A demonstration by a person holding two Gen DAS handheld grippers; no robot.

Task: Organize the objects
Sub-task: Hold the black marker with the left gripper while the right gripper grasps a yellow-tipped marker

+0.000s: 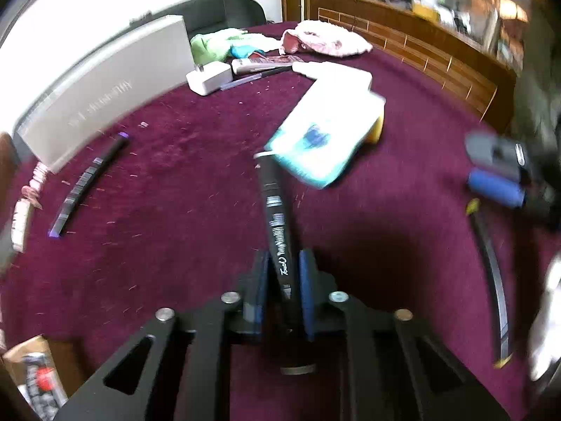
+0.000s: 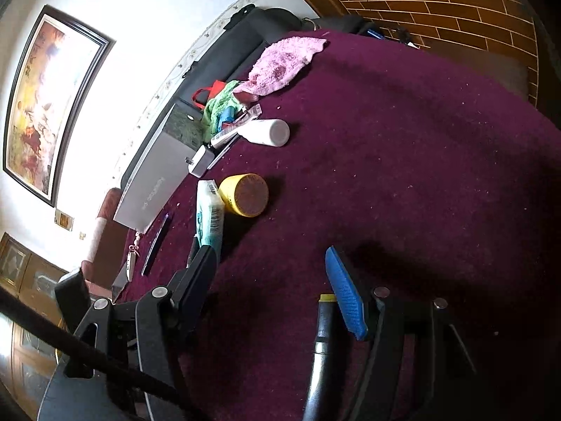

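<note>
My left gripper (image 1: 284,273) is shut on a black "Touch" marker (image 1: 277,217) that points forward above the maroon cloth (image 1: 182,175). A purple-capped black marker (image 1: 87,182) lies at the left, also in the right wrist view (image 2: 156,242). A yellow-capped black marker (image 1: 491,280) lies at the right. My right gripper (image 2: 273,280) is open above the cloth, with the yellow-capped marker (image 2: 322,343) lying between its fingers beside the blue pad (image 2: 345,298). It also shows at the right edge of the left wrist view (image 1: 498,172).
A tissue pack (image 1: 322,140) and yellow jar (image 2: 245,194) sit mid-table. A grey box (image 1: 105,84), white charger (image 1: 208,77), white bottle (image 2: 268,131), pink towel (image 2: 284,63) and green cloth (image 2: 219,105) lie toward the back. Wooden cabinets (image 1: 420,35) stand beyond.
</note>
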